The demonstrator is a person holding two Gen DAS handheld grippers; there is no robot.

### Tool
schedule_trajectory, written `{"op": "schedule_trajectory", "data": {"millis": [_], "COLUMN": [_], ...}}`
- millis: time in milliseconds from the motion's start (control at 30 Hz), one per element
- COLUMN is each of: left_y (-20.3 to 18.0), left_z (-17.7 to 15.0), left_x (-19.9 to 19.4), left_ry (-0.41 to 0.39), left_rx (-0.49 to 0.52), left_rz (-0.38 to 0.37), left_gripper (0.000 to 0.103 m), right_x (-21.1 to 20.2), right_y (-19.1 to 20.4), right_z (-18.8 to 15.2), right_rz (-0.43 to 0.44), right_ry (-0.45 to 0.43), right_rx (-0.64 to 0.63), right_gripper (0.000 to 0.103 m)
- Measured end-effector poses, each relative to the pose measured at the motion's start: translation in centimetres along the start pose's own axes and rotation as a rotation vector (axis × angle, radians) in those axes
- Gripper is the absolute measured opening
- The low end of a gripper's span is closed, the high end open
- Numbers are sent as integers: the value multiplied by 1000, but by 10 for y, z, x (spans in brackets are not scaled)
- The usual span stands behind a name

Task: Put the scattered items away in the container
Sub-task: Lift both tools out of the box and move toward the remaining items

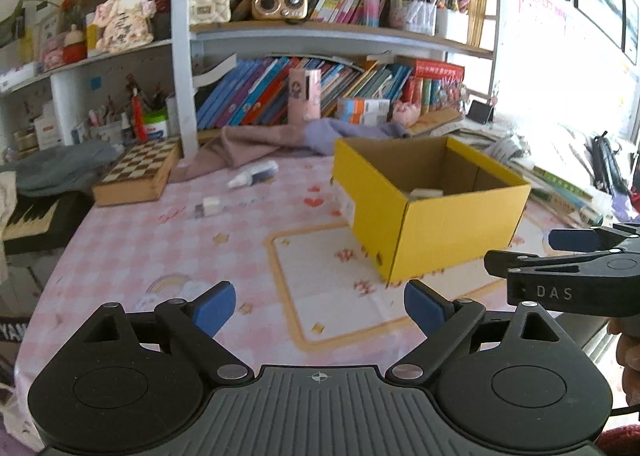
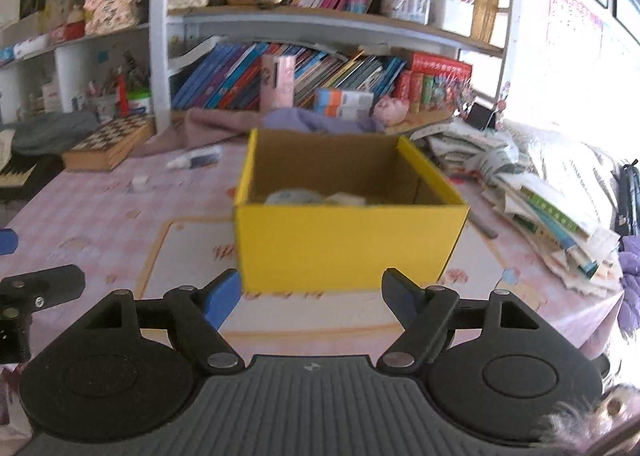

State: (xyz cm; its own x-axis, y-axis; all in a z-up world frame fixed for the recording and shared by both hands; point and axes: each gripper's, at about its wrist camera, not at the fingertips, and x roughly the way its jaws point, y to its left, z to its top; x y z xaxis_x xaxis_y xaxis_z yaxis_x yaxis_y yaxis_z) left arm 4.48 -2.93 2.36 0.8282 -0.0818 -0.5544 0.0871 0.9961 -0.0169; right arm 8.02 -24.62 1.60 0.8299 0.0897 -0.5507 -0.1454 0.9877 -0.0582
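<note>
Yellow box [image 2: 348,240], mid-surface [image 1: 160,256]: pale items [image 2: 316,198] on its floor, blurred. My left gripper [image 1: 320,310] and right gripper [image 2: 312,298]: wide, empty.

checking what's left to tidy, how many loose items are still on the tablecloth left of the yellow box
2: a white tube lying near the pink cloth, and a small white piece nearer the camera. More may be hidden behind the yellow box.
</note>
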Motion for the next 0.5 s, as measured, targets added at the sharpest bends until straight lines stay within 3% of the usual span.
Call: {"op": "schedule_trajectory", "data": {"millis": [267, 500], "left_y": [16, 39], "left_z": [-20, -28], "left_x": [-18, -33], "left_ry": [40, 37], "left_rx": [-9, -69], "left_rz": [32, 104], "left_gripper": [94, 94], "right_x": [-11, -11], "right_y": [28, 59], "right_z": [-16, -17], "right_rz": [56, 137], "right_ry": [76, 101], "right_rx": [-18, -85], "right_gripper": [80, 80]}}
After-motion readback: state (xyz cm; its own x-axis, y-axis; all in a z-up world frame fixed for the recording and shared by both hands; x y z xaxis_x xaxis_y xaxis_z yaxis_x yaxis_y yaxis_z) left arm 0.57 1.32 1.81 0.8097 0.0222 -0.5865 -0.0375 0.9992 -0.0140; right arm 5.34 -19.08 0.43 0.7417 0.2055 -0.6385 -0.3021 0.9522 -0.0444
